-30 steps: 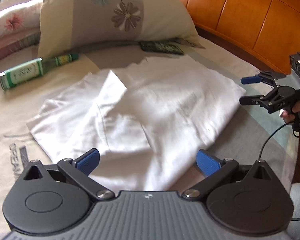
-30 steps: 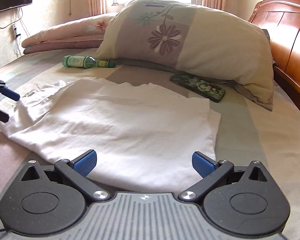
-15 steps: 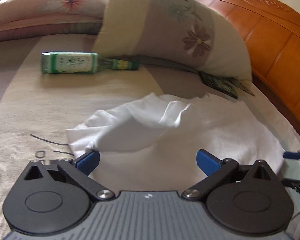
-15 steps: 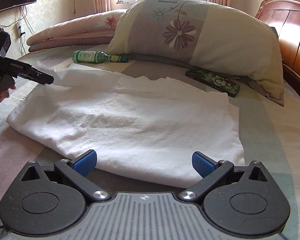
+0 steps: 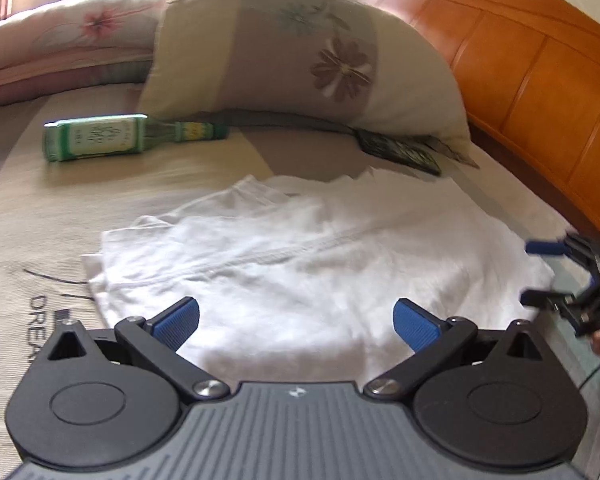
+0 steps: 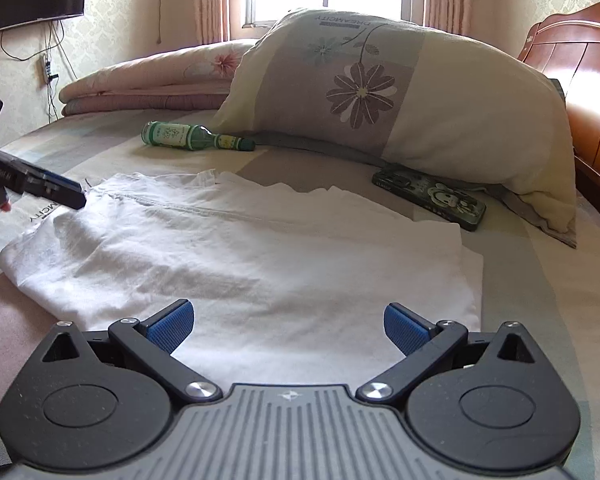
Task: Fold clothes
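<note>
Folding the white shirt [image 6: 260, 264] on the bed [image 6: 540, 320] goes best if both grippers grab matching corners. The left gripper [image 5: 296, 320] and right gripper [image 6: 286, 322] are wide open, holding nothing.

The shirt [image 6: 236, 256] is spread on the bed [image 6: 560, 320], with the bottle [image 6: 192, 138] laid beyond it and the pillow [image 6: 440, 108] propped behind, against the headboard [image 6: 592, 80]. A phone [image 6: 428, 198] is tucked at the pillow's foot, just past the shirt's far edge. The left gripper [image 5: 296, 320] is held over one end of the shirt, the right gripper [image 6: 286, 326] at the other.
</note>
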The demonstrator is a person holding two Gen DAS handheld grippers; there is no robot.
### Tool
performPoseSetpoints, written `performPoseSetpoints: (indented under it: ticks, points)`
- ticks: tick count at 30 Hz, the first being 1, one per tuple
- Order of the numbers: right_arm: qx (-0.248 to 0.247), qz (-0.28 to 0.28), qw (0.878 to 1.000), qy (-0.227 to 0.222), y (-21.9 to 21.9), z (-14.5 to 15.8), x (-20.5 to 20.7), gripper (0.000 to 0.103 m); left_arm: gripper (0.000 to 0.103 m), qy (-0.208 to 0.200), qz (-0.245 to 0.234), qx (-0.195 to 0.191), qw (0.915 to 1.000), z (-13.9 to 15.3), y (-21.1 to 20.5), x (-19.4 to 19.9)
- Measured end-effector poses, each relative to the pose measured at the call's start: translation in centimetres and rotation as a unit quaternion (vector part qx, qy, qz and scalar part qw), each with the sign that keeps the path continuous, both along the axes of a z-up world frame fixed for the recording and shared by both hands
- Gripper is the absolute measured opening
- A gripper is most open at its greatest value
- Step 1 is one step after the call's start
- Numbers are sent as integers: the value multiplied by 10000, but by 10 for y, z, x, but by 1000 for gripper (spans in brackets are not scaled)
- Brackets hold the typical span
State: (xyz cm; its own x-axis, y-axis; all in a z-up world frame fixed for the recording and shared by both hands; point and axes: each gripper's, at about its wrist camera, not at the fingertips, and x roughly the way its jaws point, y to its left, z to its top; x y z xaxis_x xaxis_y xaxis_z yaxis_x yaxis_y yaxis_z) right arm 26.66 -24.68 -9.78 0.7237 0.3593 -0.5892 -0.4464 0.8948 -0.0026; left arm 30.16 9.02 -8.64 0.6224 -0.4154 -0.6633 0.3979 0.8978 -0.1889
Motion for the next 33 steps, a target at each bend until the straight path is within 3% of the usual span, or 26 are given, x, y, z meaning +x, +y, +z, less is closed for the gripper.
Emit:
performPoseSetpoints:
  ticks: [3,6,10,14,17,19,22,25,27,30,33]
  points:
    - [-166,-410,9983,373,-16,-29,6,103,102,45,-23,271,9996,-13,-7,-5]
    - [288,-676,9961,483,-47,-27,-12,103,102,82,147,477,9987,-26,7,-11]
    - [-151,-578,9961,652,-45,-19,-29,103,102,24,148,448,9989,-20,13,-18]
    - [-331,-482,9981,187,-32,5,-22,103,102,-186,-49,483,9986,-9,-1,-20]
    - [-233,-418,9987,-146,-19,12,7,103,102,-186,-156,533,9983,-11,-15,-13]
    - [-113,-418,9990,-67,-14,5,33,103,102,-117,-194,522,9984,-17,-21,-8]
    - [-230,-615,9971,398,-17,-20,60,103,102,-107,-99,748,9971,-28,-19,-8]
    - [59,-727,9966,388,-41,-28,45,103,102,-167,40,728,9972,-32,4,-17]
    - [-113,-791,9961,365,-50,-28,29,103,102,-201,28,653,9977,-30,17,-25]
    - [7,-1068,9920,669,-64,-26,25,103,102,-146,87,842,9963,-23,20,-29]
    - [-55,-1085,9935,335,-58,-10,25,103,102,-246,60,486,9985,-8,18,-20]
